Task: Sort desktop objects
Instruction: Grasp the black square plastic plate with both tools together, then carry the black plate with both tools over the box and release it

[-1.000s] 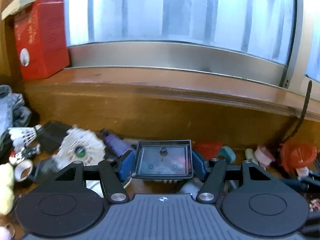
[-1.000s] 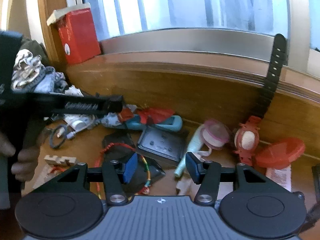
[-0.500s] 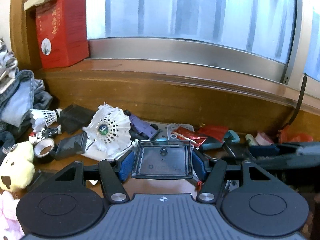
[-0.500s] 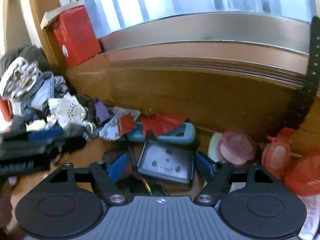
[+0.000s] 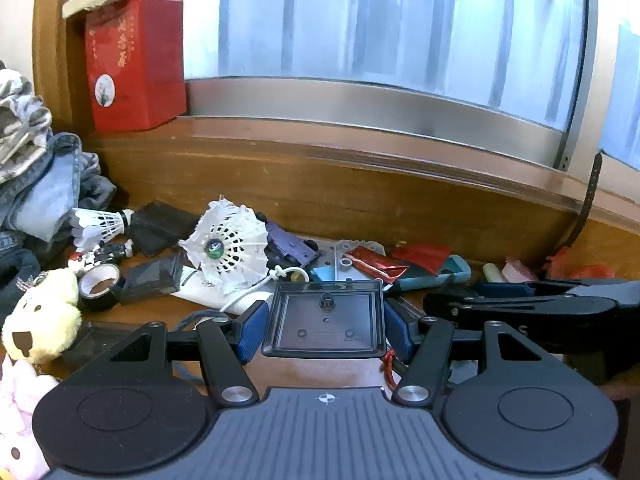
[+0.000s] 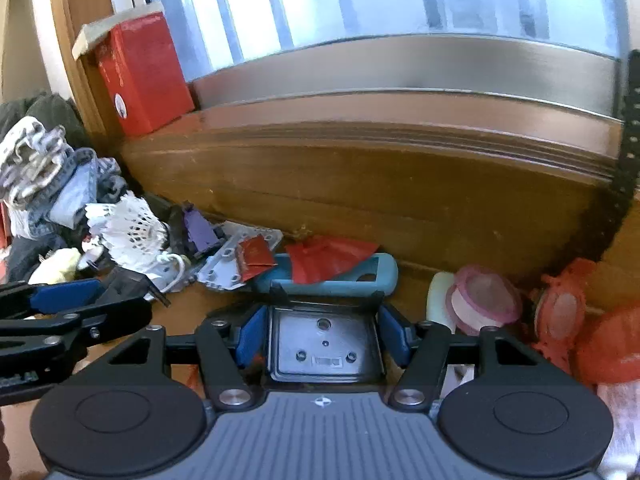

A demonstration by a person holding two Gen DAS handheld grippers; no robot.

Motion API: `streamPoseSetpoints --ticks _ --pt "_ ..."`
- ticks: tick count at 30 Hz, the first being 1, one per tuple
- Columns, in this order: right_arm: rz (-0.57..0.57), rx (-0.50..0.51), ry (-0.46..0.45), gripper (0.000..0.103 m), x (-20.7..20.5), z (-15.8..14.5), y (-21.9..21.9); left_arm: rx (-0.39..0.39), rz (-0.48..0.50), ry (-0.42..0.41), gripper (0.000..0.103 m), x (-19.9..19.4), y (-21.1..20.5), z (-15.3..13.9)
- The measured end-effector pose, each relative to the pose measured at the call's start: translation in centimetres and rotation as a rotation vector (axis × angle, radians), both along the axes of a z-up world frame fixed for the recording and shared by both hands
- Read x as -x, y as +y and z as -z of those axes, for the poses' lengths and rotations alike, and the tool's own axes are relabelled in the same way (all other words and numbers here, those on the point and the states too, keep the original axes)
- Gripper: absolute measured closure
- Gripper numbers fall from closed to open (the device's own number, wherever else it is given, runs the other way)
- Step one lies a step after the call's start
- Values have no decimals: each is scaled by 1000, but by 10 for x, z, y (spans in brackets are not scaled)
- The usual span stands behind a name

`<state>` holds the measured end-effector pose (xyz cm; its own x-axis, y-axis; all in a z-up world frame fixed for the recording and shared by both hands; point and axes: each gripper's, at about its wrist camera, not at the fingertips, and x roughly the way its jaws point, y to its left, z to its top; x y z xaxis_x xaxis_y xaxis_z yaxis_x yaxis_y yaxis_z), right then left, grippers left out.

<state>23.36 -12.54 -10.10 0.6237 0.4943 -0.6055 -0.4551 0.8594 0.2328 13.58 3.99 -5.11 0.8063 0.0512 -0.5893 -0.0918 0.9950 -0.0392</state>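
A dark square tray (image 5: 324, 320) is being gripped by the left tool (image 5: 325, 330); a second dark tray (image 6: 325, 346), just being closed on, is being framed by the right tool (image 6: 324, 338) above the desk (image 5: 332, 372).

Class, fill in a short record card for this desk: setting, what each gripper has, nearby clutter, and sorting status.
Setting: cluttered wooden desk below a window sill; red box on the sill.
Left gripper: fingers shut on a dark square plate.
Right gripper: fingers have just been closing around a second dark plate; firm contact unclear.
Clutter: large white shuttlecock, tape roll, yellow plush, teal case.
Status: objects lie mixed, unsorted.
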Motion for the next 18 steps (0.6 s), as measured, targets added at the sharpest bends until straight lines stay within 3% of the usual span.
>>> streamPoseSetpoints --ticks 18 --pt "21 -77 -80 40 108 -65 -41 -33 31 -56 42 46 -27 -27"
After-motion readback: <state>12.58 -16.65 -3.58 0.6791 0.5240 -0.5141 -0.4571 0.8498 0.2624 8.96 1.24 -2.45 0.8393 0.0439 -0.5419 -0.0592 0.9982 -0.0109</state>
